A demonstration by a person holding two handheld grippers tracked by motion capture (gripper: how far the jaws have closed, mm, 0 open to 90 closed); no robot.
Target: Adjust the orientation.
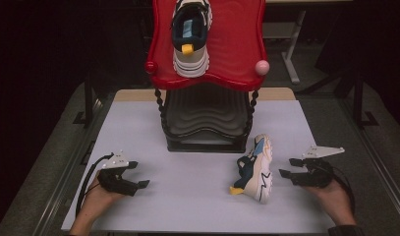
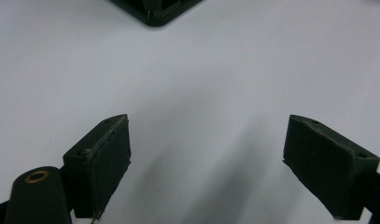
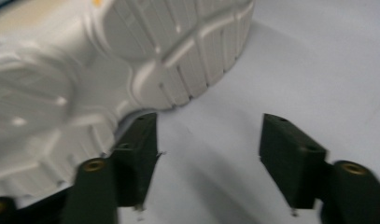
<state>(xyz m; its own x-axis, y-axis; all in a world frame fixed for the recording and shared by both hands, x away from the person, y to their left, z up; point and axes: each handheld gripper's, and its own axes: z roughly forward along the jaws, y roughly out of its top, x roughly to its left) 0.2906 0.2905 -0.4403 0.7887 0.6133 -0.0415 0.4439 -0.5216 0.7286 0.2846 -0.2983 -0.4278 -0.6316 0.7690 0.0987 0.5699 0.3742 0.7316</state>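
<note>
High view: right gripper [image 1: 289, 167], jaws apart and empty, beside the tipped shoe [image 1: 255, 168] for pickup; left gripper [image 1: 137, 174] spread; mate already on rack [image 1: 237, 44].

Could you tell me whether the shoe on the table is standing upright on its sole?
No, the shoe lies on its side on the table.
</note>
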